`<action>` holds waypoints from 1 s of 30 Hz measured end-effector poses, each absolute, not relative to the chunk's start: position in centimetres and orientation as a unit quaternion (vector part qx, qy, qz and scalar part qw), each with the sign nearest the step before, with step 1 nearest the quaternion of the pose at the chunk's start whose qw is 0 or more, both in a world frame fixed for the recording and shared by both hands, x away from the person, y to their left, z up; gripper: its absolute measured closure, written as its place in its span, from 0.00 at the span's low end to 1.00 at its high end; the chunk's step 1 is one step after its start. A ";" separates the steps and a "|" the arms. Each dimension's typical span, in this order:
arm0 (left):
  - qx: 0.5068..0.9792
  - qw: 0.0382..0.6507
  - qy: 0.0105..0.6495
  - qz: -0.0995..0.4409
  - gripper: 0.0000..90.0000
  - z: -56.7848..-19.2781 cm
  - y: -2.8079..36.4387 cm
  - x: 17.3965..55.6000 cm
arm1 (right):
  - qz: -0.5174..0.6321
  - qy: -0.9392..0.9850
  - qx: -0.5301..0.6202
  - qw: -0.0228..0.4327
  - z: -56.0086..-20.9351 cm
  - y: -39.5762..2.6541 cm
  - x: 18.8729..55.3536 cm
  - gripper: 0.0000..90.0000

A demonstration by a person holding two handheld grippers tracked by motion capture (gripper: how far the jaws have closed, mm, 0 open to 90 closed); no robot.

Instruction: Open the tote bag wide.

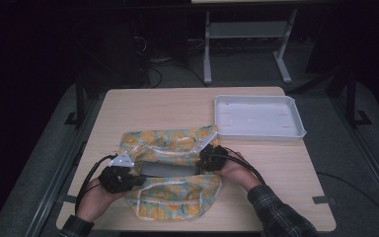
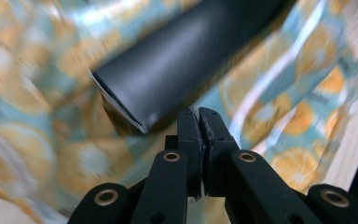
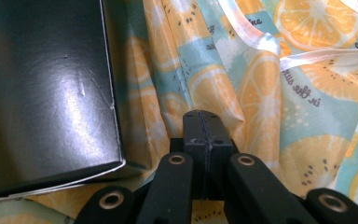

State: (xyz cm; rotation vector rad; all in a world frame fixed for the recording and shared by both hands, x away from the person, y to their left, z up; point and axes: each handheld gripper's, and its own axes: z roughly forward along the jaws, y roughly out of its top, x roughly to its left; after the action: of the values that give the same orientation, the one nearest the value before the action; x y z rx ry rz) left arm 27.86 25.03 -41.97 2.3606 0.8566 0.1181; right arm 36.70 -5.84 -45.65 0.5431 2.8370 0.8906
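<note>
Centrally, black box [image 1: 170,170] lies inside bag [image 1: 177,197] opening.

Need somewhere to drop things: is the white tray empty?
Empty: the tray shows a bare white floor in the high view.

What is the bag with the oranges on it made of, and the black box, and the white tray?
The orange-print bag looks like thin, glossy plastic film or coated fabric: it crinkles and shines. The black box seems to be smooth cardboard with a satin sheen; its cut edge shows pale. The white tray looks like moulded hard plastic, matte.
</note>
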 end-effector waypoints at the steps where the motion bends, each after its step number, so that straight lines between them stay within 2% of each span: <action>1: 0.898 0.293 0.324 0.046 0.97 -42.5 24.9 27.9 | 0.294 0.937 0.179 0.059 -45.7 -5.8 36.7 0.99; 8: 0.911 0.255 0.321 0.040 0.97 -44.3 24.6 28.4 | 0.295 0.937 0.180 0.059 -45.7 -5.9 36.7 0.99; 13: 0.914 0.249 0.317 0.039 0.98 -44.5 24.6 28.6 | 0.295 0.935 0.187 0.056 -45.3 -6.1 36.7 0.90; 22: 0.916 0.247 0.313 0.042 0.99 -44.5 24.6 28.7 | 0.347 0.913 0.207 0.058 -41.2 -8.6 35.9 0.79; 30: 0.912 0.251 0.321 0.037 0.99 -44.5 24.5 28.7 | 0.375 0.911 0.172 0.023 -38.9 -10.1 33.1 0.74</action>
State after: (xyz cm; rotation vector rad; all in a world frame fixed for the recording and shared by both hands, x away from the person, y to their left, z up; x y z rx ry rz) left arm 28.68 24.55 -44.50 2.4823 0.8737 0.1017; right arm 33.09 -10.11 -38.88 0.5323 2.8208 1.1607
